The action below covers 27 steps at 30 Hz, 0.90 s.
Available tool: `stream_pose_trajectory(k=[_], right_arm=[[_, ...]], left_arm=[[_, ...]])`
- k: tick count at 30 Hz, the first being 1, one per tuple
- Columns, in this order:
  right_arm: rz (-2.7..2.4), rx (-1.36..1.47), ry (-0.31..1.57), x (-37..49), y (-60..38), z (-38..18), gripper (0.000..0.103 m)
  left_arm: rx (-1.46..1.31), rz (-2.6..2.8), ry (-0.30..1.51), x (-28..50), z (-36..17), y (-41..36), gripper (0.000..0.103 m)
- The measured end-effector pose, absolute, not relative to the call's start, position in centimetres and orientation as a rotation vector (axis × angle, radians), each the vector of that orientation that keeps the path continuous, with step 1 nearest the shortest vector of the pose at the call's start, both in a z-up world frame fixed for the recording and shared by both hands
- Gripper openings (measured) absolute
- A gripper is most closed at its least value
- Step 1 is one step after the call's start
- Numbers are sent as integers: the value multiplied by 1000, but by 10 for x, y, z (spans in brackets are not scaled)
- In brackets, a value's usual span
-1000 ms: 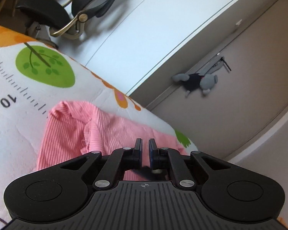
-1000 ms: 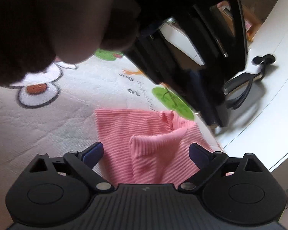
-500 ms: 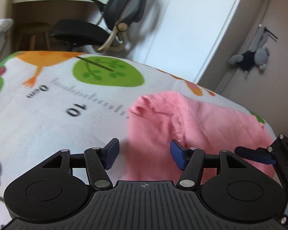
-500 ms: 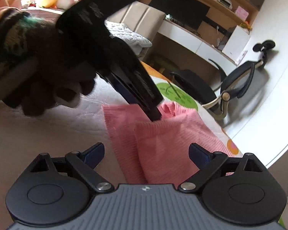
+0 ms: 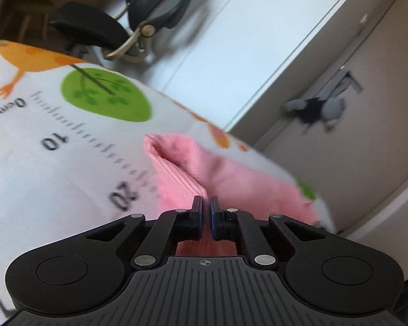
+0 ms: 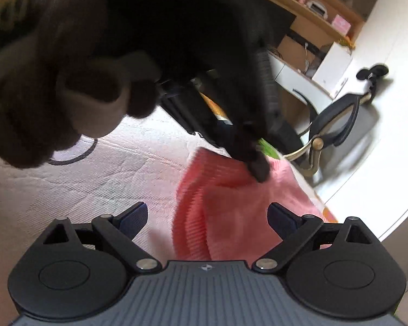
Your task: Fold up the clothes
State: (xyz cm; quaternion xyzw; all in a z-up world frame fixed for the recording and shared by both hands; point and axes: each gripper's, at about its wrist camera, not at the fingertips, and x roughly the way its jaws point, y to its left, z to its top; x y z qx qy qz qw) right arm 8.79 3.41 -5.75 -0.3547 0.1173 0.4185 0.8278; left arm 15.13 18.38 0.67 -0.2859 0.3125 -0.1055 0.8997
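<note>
Person's hand [image 6: 49,87] blurred, blocks upper-left right wrist view; pink garment [image 6: 231,212] near edge hidden behind gripper body.

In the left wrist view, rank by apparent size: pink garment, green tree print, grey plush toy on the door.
1. pink garment
2. green tree print
3. grey plush toy, though it hangs farther away, so its true size is unsure.

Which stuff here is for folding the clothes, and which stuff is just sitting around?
For the folding:
- pink ribbed garment
- left gripper, shut on a fold of it
- right gripper, open over it
- printed mat under it

Just sitting around:
- office chair
- grey plush toy hanging on the door
- white box on the desk
</note>
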Motion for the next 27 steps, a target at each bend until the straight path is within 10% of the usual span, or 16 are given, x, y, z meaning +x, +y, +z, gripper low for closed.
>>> stream_pose_trajectory(k=[5, 8, 11, 17, 27], right_arm=[[859, -697, 301, 117, 51, -62, 92], [839, -654, 310, 128, 52, -58, 38], [819, -605, 305, 135, 42, -51, 16], [766, -468, 238, 137, -18, -17, 13], [357, -235, 359, 187, -198, 6, 9]], left_arm=[[-653, -228, 651, 157, 6, 184, 7], [-665, -221, 658, 158, 3, 187, 7], [-684, -233, 632, 153, 6, 192, 9], [-746, -266, 478, 139, 34, 206, 51], [-660, -346, 609, 158, 30, 155, 86]])
